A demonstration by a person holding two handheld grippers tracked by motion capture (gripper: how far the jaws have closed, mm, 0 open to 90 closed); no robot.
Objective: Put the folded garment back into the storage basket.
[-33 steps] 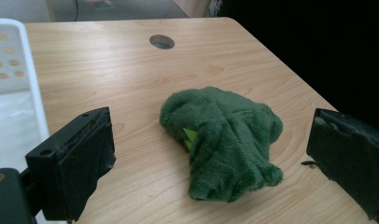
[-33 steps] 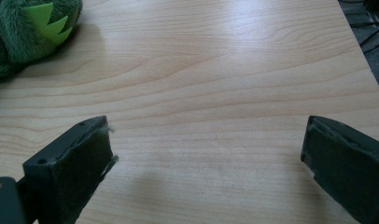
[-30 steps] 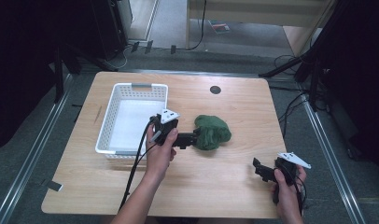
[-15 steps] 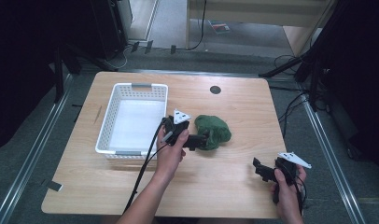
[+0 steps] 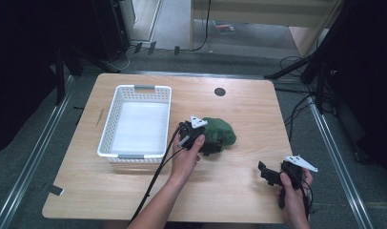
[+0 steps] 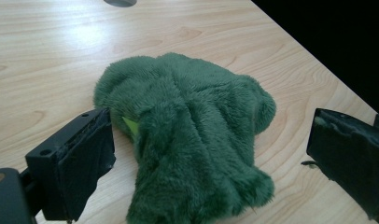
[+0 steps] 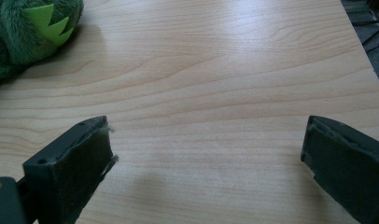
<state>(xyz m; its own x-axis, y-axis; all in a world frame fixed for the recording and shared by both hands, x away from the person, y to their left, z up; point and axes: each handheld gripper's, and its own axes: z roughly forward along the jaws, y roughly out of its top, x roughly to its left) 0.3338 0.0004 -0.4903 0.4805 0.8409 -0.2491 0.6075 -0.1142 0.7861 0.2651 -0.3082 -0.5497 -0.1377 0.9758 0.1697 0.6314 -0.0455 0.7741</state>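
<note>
Straddling the green plush toy [image 6: 187,140], left claw [image 6: 206,154] gapes open.
Right claw [image 7: 206,154] open over bare surface [image 7: 215,70]; toy's near end cut off.

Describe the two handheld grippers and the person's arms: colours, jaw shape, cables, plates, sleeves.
Both are black. The left gripper and right gripper each carry a pale grey three-cornered plate on top. Each has two blocky, square-ended jaws faced with dark, frayed padding. A black cable trails from the left one along the forearm; another hangs by the right hand. Forearms are bare, no sleeves in view.
</note>
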